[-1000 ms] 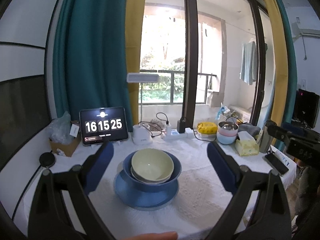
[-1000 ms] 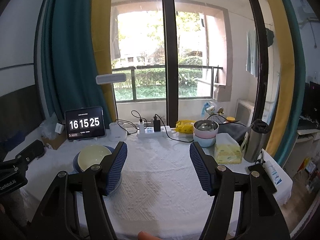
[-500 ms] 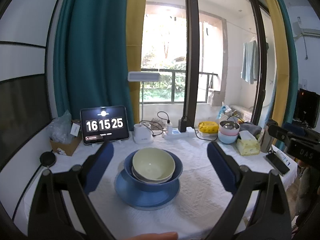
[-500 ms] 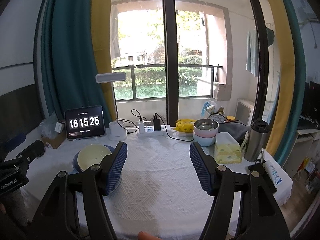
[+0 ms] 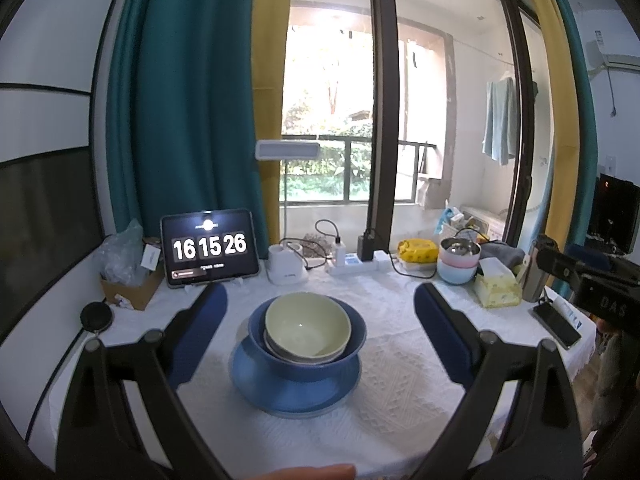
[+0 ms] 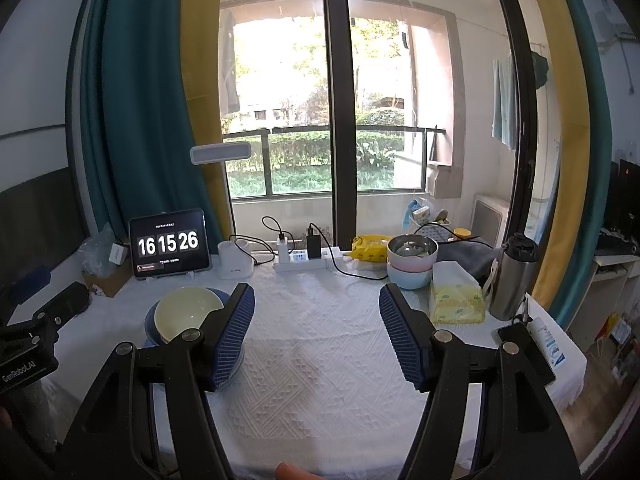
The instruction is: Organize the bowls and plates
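A pale yellow-green bowl [image 5: 307,327] is nested, over a grey one, in a blue bowl [image 5: 356,340] that stands on a blue plate [image 5: 280,394] on the white tablecloth [image 5: 400,408]. My left gripper [image 5: 320,332] is open and empty, held above and in front of the stack, its jaws wide on either side. In the right wrist view the stack [image 6: 184,314] lies at the left, partly behind the left finger. My right gripper [image 6: 316,332] is open and empty over bare cloth to the right of the stack.
At the back of the table stand a tablet clock [image 5: 209,247], a white lamp base [image 5: 286,270], a power strip [image 6: 306,260] with cables, stacked pink and blue bowls [image 6: 412,264], a tissue pack [image 6: 456,300], a steel flask [image 6: 512,276] and a phone [image 6: 524,350]. A cardboard box [image 5: 128,292] sits far left.
Both grippers have barely moved and stay open. The left view has shifted slightly, with the stack a little higher in frame. The clock reads one second later.
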The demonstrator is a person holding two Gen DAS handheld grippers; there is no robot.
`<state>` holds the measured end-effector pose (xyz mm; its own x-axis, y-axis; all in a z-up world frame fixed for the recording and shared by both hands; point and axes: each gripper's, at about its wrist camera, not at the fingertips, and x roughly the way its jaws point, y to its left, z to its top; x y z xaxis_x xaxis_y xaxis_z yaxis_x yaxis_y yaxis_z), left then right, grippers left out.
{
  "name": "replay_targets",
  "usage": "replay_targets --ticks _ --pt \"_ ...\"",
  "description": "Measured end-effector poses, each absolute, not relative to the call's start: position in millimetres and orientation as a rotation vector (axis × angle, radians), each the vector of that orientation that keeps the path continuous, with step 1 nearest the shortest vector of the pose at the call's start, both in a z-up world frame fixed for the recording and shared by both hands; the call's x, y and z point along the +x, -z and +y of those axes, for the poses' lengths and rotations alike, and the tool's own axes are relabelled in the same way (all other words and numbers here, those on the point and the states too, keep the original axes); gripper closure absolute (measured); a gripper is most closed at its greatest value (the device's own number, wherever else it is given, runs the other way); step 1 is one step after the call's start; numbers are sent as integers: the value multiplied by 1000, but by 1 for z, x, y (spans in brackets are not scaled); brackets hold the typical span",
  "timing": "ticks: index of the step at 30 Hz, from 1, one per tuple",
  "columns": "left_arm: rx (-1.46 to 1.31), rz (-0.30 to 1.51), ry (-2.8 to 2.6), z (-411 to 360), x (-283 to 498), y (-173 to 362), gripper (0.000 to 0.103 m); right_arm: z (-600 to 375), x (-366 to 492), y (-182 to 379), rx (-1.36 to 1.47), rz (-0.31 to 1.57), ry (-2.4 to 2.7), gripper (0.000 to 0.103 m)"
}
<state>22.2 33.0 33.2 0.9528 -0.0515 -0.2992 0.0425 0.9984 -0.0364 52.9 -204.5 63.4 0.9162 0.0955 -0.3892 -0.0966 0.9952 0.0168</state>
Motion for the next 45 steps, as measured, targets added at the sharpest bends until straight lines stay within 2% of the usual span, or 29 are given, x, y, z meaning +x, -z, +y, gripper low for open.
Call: replay_targets --ticks 45 --pt "-31 325 41 29 23 -33 7 -210 50 -58 6 404 -84 35"
